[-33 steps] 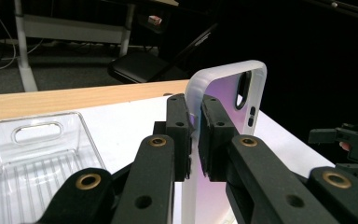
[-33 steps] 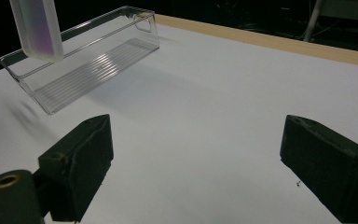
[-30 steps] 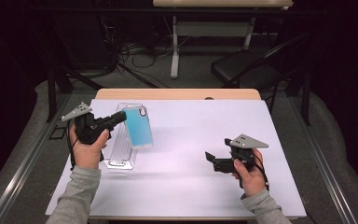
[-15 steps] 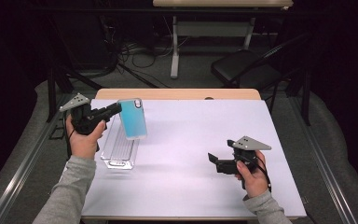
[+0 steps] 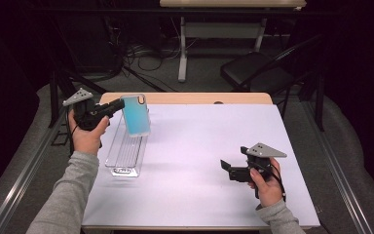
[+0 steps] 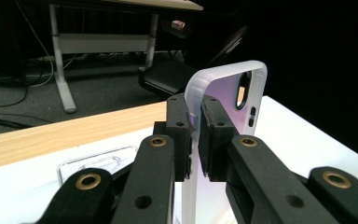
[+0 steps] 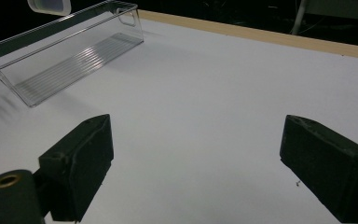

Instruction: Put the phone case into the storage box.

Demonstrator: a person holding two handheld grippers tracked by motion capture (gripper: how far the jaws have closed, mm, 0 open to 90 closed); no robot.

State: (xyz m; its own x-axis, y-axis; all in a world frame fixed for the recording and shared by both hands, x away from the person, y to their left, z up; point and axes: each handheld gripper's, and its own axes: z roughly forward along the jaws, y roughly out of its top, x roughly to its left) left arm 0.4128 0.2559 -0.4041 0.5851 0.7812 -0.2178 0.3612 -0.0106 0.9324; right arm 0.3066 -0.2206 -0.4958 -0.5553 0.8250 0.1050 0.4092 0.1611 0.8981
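Observation:
A pale blue phone case point(image 5: 136, 115) hangs in the air over the far end of the clear plastic bin point(image 5: 125, 152). My left gripper point(image 5: 118, 105) is shut on the case's edge. In the left gripper view the pads point(image 6: 178, 128) pinch the translucent rim of the case point(image 6: 230, 88), whose camera cut-out faces me. My right gripper point(image 5: 225, 167) rests low over the white table cover at the right, open with nothing between its jaws. The right gripper view has the wide-apart gripper point(image 7: 196, 161), the bin point(image 7: 65, 56) and a corner of the case point(image 7: 50, 5).
The white cover point(image 5: 199, 146) spreads over a wooden table point(image 5: 195, 98). Beyond the table stand a black chair point(image 5: 255, 73) and a desk frame point(image 5: 182, 46) with cables on the floor. Metal rails point(image 5: 24, 165) run along both sides.
My left hand has carried the phone case away and a little upward, toward the table's far left corner. The right hand has stayed in place.

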